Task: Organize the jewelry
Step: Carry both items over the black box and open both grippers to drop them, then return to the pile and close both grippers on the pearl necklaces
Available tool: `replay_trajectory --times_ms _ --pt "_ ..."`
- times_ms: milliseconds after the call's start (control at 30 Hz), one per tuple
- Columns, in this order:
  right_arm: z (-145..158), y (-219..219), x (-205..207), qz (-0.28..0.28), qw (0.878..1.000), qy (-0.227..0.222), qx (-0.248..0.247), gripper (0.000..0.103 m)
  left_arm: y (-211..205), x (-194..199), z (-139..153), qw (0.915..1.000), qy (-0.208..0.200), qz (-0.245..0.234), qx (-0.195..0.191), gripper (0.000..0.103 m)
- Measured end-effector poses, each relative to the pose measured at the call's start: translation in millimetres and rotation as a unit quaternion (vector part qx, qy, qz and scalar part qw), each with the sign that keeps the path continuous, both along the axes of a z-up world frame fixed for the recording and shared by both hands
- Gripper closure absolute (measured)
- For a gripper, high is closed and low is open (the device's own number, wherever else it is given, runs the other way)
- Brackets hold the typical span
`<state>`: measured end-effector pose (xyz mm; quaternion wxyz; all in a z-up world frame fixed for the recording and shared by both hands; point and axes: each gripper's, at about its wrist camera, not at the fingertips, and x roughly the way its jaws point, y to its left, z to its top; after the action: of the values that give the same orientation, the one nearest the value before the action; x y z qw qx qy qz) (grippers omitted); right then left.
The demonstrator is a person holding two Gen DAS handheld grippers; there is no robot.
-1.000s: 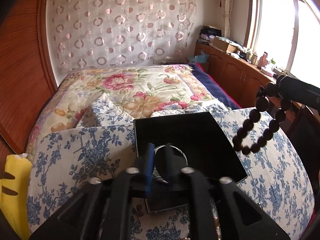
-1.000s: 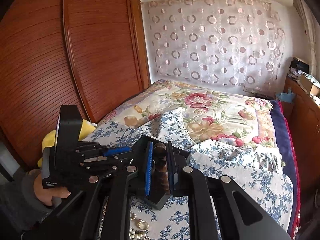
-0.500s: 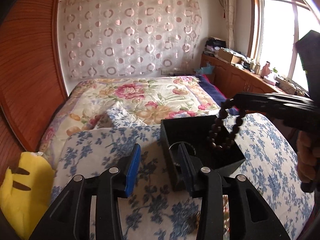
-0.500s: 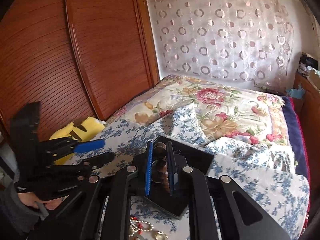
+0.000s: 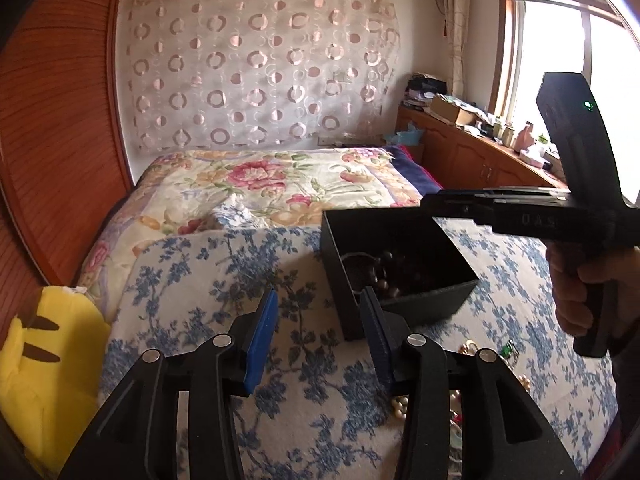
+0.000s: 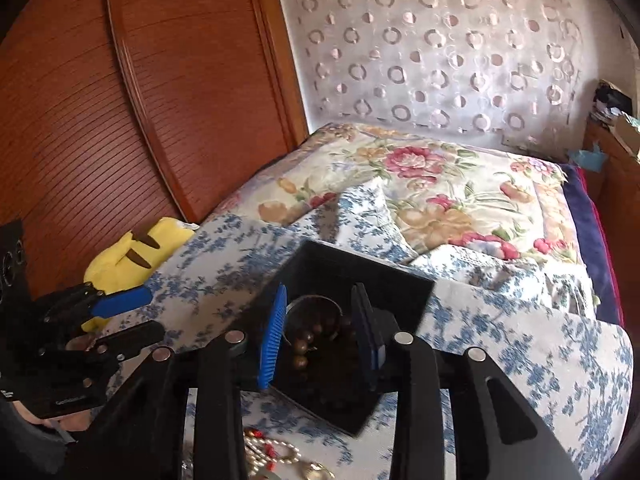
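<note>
A black open box (image 5: 460, 292) sits on the blue-flowered bedspread; it also shows in the right wrist view (image 6: 404, 280). Inside it lie a dark wooden bead bracelet (image 6: 308, 340) and a silver bangle (image 6: 316, 300); the beads also show in the left wrist view (image 5: 388, 264). My left gripper (image 5: 318, 336) is open and empty, low over the bedspread, left of the box. My right gripper (image 6: 320, 336) is open and empty just above the box. Loose jewelry (image 5: 468, 348) lies in front of the box, with pearls and red beads in the right wrist view (image 6: 272, 452).
A yellow plush toy (image 5: 44, 364) lies at the bed's left edge by the wooden wardrobe (image 6: 120, 100). A floral quilt (image 5: 260, 184) covers the far bed. A wooden sideboard (image 5: 480, 156) with clutter stands under the window at right.
My right gripper opened and dropped the wooden bead bracelet into the box. My left gripper let go of the silver bangle, opened, and drew back left of the box.
</note>
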<state>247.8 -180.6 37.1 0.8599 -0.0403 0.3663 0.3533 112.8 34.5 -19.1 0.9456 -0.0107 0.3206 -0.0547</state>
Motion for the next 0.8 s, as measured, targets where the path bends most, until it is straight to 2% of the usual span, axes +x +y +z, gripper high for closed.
replay_trajectory --times_ms 100,367,467,700,767,800 --pt "-1.2 -15.2 -8.5 -0.006 1.000 -0.006 -0.001 0.067 -5.2 -7.3 -6.5 1.0000 0.005 -0.006 -0.001 0.062" --pt "-14.7 -53.4 -63.9 0.005 1.000 -0.020 -0.022 0.067 -18.0 -25.0 -24.9 0.9992 0.025 -0.027 -0.013 0.061" --pt "-24.9 -63.0 -82.2 0.016 1.000 -0.010 -0.025 0.081 -20.7 -28.4 -29.9 0.9991 0.030 -0.028 -0.013 0.061" --pt "-42.2 -81.2 -120.8 0.020 0.999 0.003 -0.033 0.083 -33.2 -43.0 -34.5 0.9989 0.030 -0.035 0.000 0.060" --pt "-47.1 -84.4 -129.5 0.023 0.999 0.010 -0.037 0.085 -36.9 -46.6 -33.3 0.9988 0.028 -0.040 0.002 0.053" --pt "-49.2 -84.9 -132.9 0.026 0.999 0.014 -0.036 0.087 -38.6 -48.5 -32.4 0.9987 0.026 -0.044 0.002 0.053"
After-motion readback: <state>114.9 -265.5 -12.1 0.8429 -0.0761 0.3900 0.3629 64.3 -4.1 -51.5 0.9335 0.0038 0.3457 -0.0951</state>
